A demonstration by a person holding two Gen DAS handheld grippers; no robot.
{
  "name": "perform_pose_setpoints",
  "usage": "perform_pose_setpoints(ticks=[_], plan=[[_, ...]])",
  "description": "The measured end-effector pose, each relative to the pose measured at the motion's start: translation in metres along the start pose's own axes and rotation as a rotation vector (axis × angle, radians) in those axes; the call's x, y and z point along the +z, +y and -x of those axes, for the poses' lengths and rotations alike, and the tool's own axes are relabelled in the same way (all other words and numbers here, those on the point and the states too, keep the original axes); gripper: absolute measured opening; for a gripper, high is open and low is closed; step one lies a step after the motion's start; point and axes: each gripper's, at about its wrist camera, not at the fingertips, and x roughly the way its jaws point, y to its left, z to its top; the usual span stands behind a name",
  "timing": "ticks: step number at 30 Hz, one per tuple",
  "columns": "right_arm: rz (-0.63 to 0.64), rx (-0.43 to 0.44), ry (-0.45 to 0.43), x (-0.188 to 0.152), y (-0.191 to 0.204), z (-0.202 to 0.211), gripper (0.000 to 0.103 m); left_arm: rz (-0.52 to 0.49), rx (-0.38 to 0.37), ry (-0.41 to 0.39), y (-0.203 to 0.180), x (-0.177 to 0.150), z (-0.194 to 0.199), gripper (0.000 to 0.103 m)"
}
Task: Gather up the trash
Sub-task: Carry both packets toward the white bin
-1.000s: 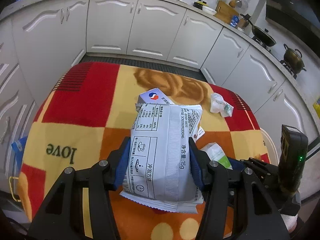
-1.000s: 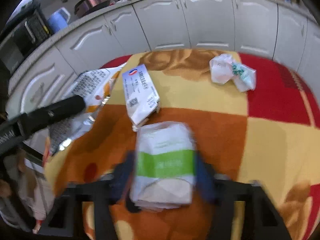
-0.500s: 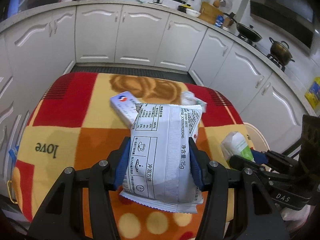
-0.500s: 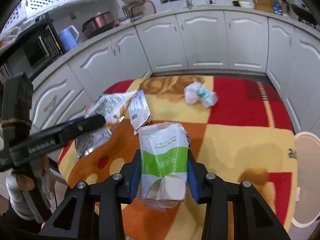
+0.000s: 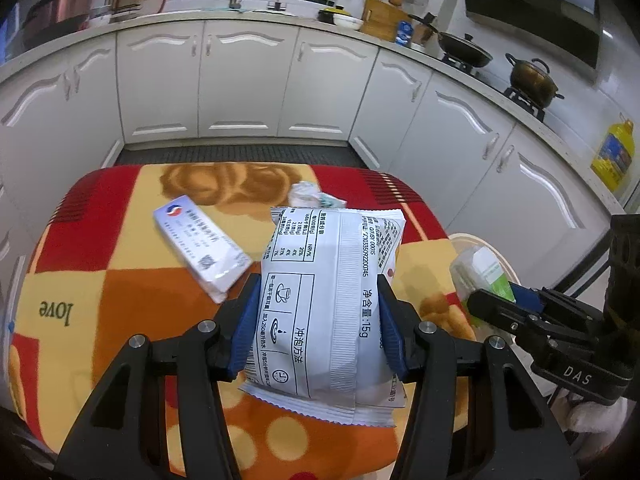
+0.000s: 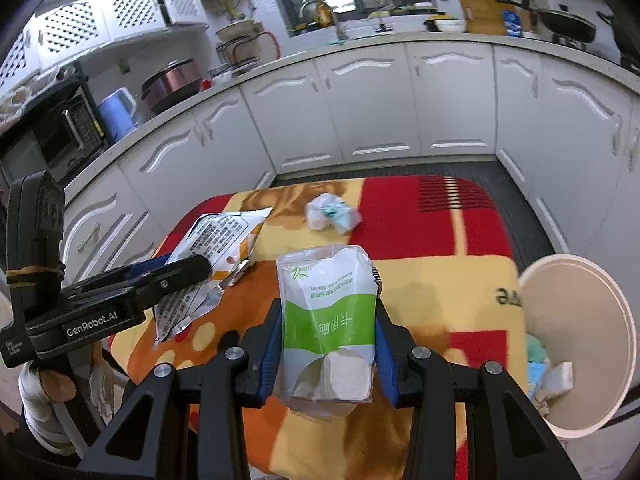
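My left gripper (image 5: 320,284) is shut on a white printed sachet packet (image 5: 328,328), held upright above the table. In the right wrist view the same packet (image 6: 216,236) sticks out of the left gripper (image 6: 192,268) at the left. My right gripper (image 6: 328,308) is shut on a green and white tissue pack (image 6: 330,320), lifted off the blanket. A white bin (image 6: 600,420) with some trash inside stands to the right of it. On the table lie a white box with a red and blue logo (image 5: 200,248) and a crumpled white and green wrapper (image 6: 330,214).
The table wears a red, yellow and orange blanket (image 5: 120,220). White kitchen cabinets (image 5: 240,88) curve around the far side, with a dark floor strip between. Pots and a wok (image 5: 464,52) sit on the counter. A gloved hand (image 6: 44,396) holds the left gripper.
Both grippers have risen and drawn back from the table with their packs. The right gripper lifted the tissue pack off the blanket, and the bin has come into its view at the right.
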Motion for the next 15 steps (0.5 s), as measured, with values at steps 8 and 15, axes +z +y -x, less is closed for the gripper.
perform_pose_setpoints(ticks=[8,15], plan=[[-0.052,-0.026,-0.032,-0.002,-0.03,0.021,0.039,-0.048,-0.024,-0.001,-0.035,0.003,-0.008,0.052],[-0.097,-0.054,-0.061,-0.006,-0.057,0.041,0.039,-0.095,-0.052,0.004,-0.067,0.007,-0.019,0.052]])
